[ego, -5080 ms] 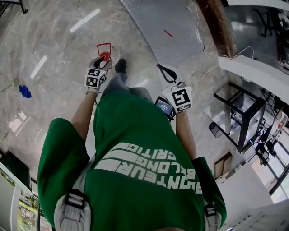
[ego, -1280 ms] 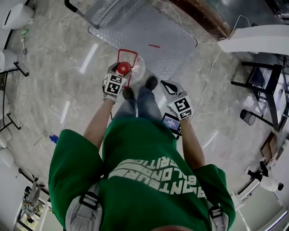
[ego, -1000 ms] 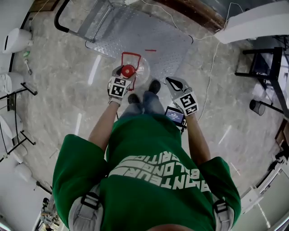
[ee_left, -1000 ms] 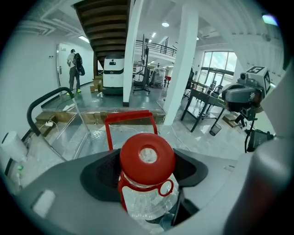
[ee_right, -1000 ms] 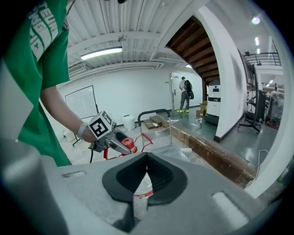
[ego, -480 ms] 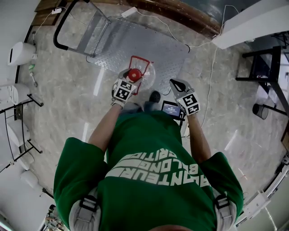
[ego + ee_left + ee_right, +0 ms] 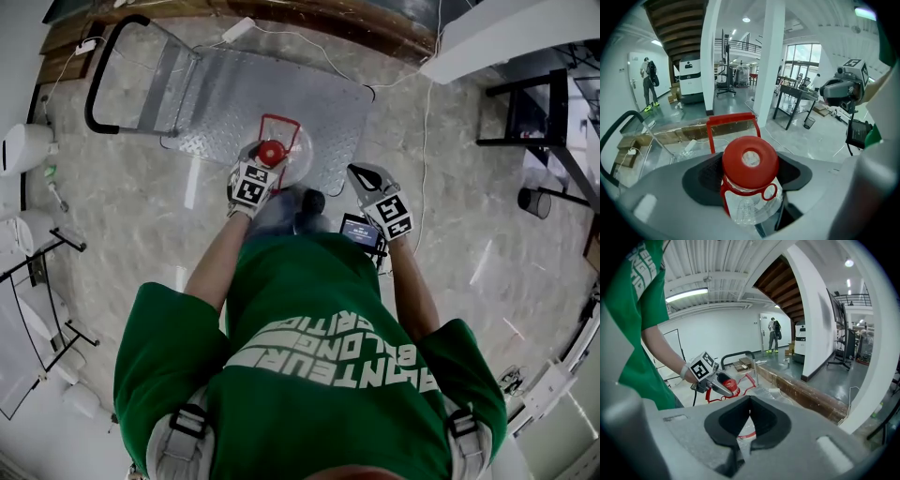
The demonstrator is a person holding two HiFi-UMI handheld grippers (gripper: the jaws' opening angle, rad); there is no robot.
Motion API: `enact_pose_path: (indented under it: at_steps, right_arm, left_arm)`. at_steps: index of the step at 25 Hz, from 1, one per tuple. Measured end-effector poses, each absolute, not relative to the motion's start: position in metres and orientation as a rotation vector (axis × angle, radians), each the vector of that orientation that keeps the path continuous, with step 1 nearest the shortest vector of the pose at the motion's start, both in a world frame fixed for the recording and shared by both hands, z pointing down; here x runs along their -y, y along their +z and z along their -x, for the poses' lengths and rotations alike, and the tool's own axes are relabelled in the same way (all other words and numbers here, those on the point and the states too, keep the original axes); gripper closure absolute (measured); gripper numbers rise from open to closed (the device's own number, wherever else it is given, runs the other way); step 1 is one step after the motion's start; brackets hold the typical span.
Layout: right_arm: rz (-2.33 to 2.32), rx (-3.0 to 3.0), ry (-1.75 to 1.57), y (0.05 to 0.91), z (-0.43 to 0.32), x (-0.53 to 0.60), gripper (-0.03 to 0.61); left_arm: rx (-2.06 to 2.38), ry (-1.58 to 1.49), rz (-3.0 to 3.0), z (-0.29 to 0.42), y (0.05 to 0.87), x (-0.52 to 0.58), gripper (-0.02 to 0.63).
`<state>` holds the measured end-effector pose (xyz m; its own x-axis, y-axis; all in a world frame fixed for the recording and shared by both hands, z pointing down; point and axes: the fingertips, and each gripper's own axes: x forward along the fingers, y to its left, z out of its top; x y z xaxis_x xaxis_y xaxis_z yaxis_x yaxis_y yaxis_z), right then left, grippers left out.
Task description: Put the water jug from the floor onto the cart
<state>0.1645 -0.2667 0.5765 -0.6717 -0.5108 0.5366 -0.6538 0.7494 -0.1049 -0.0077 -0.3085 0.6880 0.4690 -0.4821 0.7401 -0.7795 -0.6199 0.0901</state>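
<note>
You held the water jug (image 7: 296, 156) by its neck in your left gripper (image 7: 262, 161), jaws clamped under the red cap (image 7: 750, 158), over the cart (image 7: 225, 94) deck's near edge, probably to lower it straight down. Your right gripper (image 7: 364, 178), closed on nothing, hung aside.

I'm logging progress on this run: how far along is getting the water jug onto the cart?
Done: the water jug is picked up, with the left gripper fingers shut on its neck under the red cap. In hand: it hangs over the near edge of the cart deck. Left: set it down and release; I cannot tell whether it rests there yet. The right gripper is shut and empty.
</note>
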Motion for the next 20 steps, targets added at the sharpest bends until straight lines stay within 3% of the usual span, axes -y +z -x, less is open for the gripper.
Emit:
enact_pose_path:
  at_steps: [20]
  right_arm:
    - [-1.035,2.280,0.537,0.575,-0.138,0.293,0.586]
  left_arm:
    - [0.731,1.095,-2.333,-0.004,0.802,0.371,0.273]
